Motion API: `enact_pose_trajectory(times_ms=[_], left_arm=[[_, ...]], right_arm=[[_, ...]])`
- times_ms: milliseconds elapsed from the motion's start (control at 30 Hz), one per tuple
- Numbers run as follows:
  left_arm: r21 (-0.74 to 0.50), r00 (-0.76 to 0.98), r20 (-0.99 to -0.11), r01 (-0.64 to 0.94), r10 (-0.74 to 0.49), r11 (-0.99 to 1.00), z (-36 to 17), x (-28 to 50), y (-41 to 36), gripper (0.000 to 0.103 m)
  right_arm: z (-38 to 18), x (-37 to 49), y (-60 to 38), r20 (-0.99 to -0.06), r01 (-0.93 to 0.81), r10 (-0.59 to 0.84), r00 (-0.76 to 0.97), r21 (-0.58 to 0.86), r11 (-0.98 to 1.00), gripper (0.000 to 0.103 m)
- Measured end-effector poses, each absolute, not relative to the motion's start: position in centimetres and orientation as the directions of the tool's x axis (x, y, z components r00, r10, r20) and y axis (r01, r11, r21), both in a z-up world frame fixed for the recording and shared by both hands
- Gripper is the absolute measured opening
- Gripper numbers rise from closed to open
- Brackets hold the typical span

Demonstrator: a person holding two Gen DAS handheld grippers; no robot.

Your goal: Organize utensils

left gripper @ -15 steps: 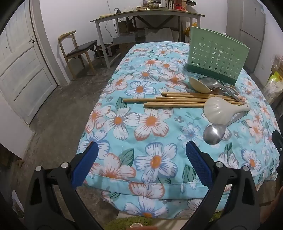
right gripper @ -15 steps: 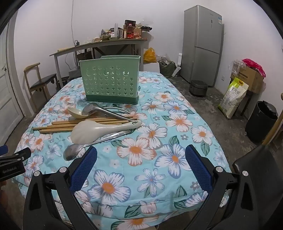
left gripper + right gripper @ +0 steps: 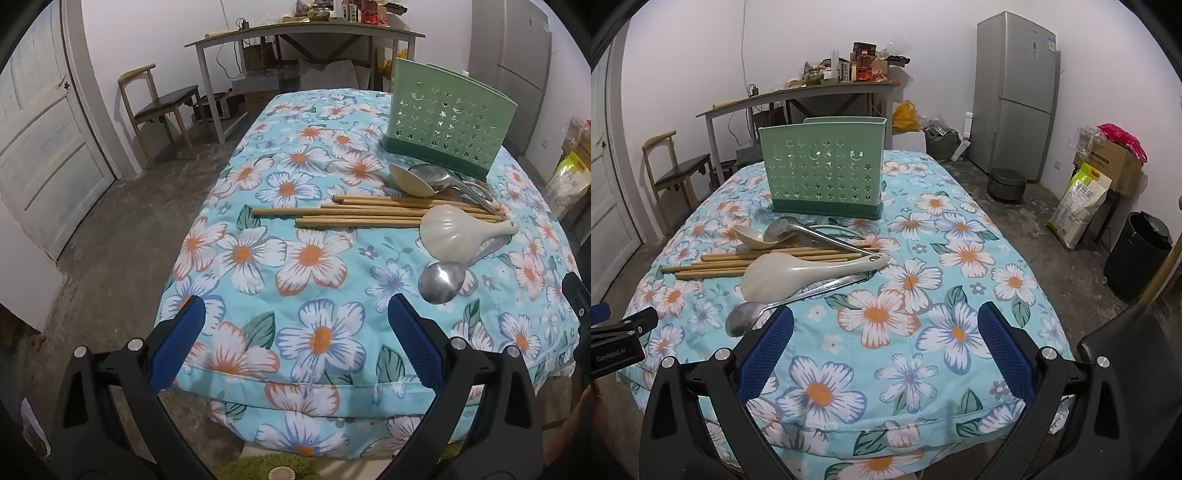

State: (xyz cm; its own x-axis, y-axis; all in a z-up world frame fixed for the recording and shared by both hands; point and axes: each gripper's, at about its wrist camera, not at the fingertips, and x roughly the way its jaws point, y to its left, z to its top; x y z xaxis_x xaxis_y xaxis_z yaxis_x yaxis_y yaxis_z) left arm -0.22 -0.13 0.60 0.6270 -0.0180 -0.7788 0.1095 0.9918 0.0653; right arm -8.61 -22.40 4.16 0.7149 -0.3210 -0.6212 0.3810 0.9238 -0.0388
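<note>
A green perforated utensil holder [image 3: 448, 129] [image 3: 825, 171] stands upright on the floral tablecloth [image 3: 310, 258] [image 3: 923, 295]. In front of it lie several wooden chopsticks [image 3: 351, 214] [image 3: 738, 258], a cream rice paddle [image 3: 454, 230] [image 3: 783, 273], a steel spoon [image 3: 441, 282] [image 3: 746, 319], a beige spoon [image 3: 410, 180] [image 3: 753, 236] and a steel ladle [image 3: 439, 177] [image 3: 798, 229]. My left gripper [image 3: 295, 339] hovers open over the near table edge, short of the utensils. My right gripper [image 3: 886, 343] is open too, with the steel spoon's bowl just beyond its left finger.
A wooden chair [image 3: 159, 107] and a cluttered side table [image 3: 303, 37] stand behind. A fridge [image 3: 1015, 96], a rice cooker [image 3: 1006, 184], a sack [image 3: 1078, 206], boxes and a black bin [image 3: 1137, 254] sit on the right. The left gripper's body [image 3: 617, 339] shows at the left edge.
Both grippers have stayed in much the same place; the views have shifted only slightly, and nothing on the table has moved.
</note>
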Motion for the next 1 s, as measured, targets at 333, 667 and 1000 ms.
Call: enact_pose_trajectory(times_ms=[333,667,1000], left_arm=[[0.065,0.631,-0.776,0.112,-0.020,0.992,0.36,0.02,-0.08,0.096],[0.066,0.634,-0.773,0.111,-0.019,0.992,0.42,-0.06,-0.07,0.096],[0.066,0.637,-0.771,0.111,-0.020,0.992,0.49,-0.23,-0.07,0.096]], right_arm=[[4.23,-8.64,-22.34,-0.621,0.382,-0.321,0.715,-0.039,0.924,0.097],[4.34,-8.77,-22.31,-0.620,0.381,-0.322,0.716,-0.040,0.924,0.097],[4.07,-9.13,-22.85,-0.618,0.381,-0.322,0.718,-0.039,0.924,0.097]])
